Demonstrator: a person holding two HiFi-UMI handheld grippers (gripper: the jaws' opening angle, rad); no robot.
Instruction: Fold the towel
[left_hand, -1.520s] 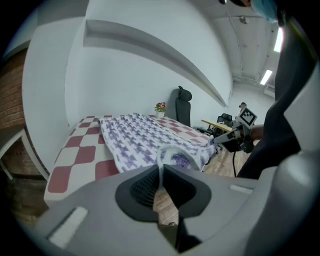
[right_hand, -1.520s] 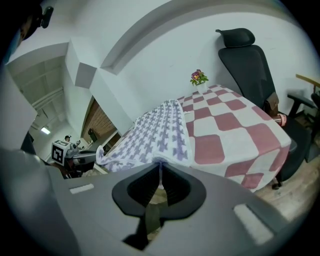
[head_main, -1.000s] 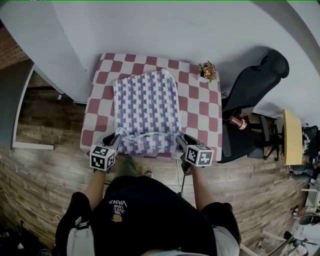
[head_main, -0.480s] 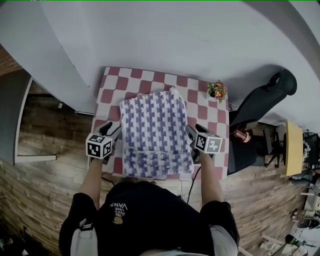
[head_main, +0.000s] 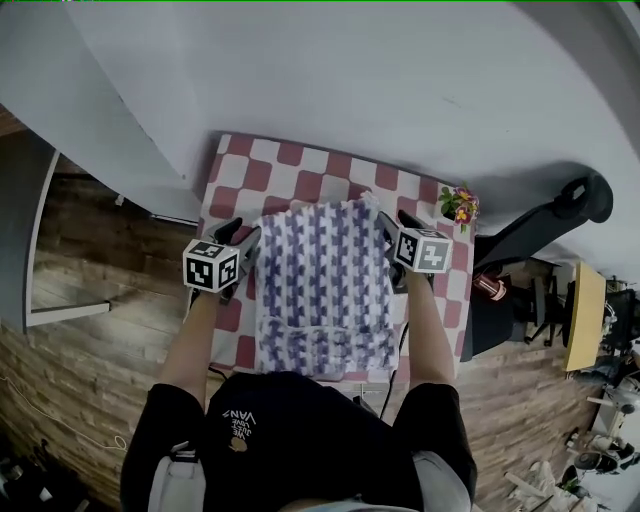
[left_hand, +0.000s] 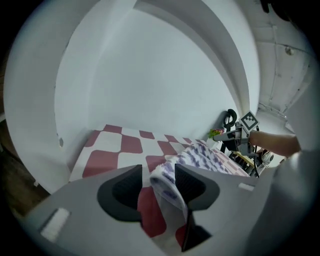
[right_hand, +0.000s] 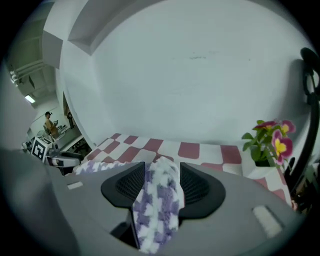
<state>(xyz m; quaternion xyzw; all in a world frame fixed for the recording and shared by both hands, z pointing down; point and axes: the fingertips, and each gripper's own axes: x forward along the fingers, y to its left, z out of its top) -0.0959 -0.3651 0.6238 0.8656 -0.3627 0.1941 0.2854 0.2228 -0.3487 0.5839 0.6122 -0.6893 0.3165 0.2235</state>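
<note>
A purple-and-white patterned towel (head_main: 322, 280) lies lengthwise on the red-and-white checked table (head_main: 300, 160), and its near end looks doubled over. My left gripper (head_main: 250, 238) is at the towel's far left corner. Its jaws have just opened, and the towel's edge (left_hand: 166, 184) stands between them against the right pad, with a gap on the left. My right gripper (head_main: 386, 228) is at the far right corner. Its jaws have also widened, and a thick bunch of towel (right_hand: 160, 200) sits loosely between the pads.
A small pot of flowers (head_main: 461, 207) stands on the table's far right corner, close to my right gripper. A black office chair (head_main: 560, 215) is to the right of the table. A white wall runs behind it, and the floor around is wooden.
Both grippers have moved from the towel's near edge, along its sides, to its far corners. The near end of the towel now lies flat on the table.
</note>
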